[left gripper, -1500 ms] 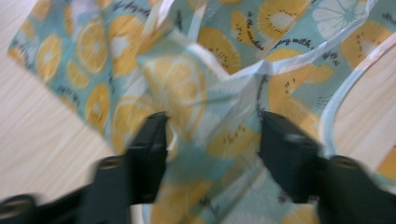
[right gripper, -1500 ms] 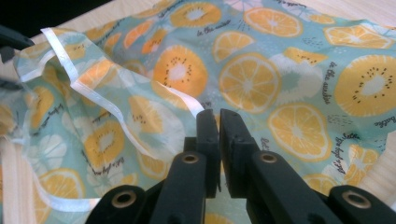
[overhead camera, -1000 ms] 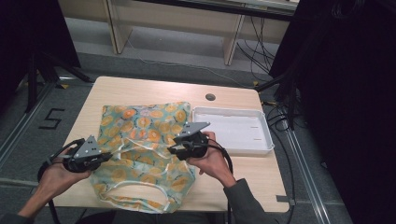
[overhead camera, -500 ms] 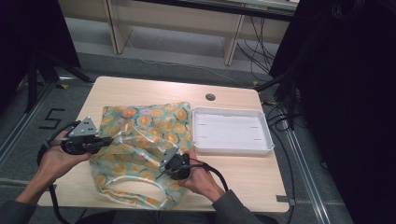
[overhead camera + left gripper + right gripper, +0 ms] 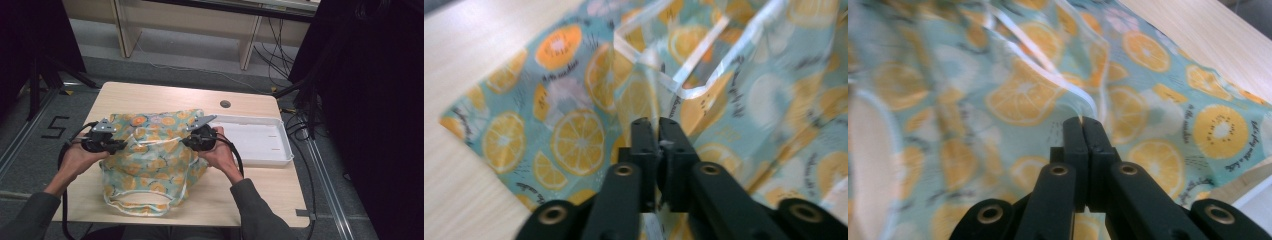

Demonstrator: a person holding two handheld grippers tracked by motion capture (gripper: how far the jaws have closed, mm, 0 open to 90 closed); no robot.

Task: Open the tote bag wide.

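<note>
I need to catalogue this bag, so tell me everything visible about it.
The bag is thin, glossy teal plastic printed with orange slices, trimmed in clear edging, with a looped handle lying toward the table's near edge. It lies crumpled on the table, left of the tray. The left tongs and the right tongs each pinch a fold of it.
</note>
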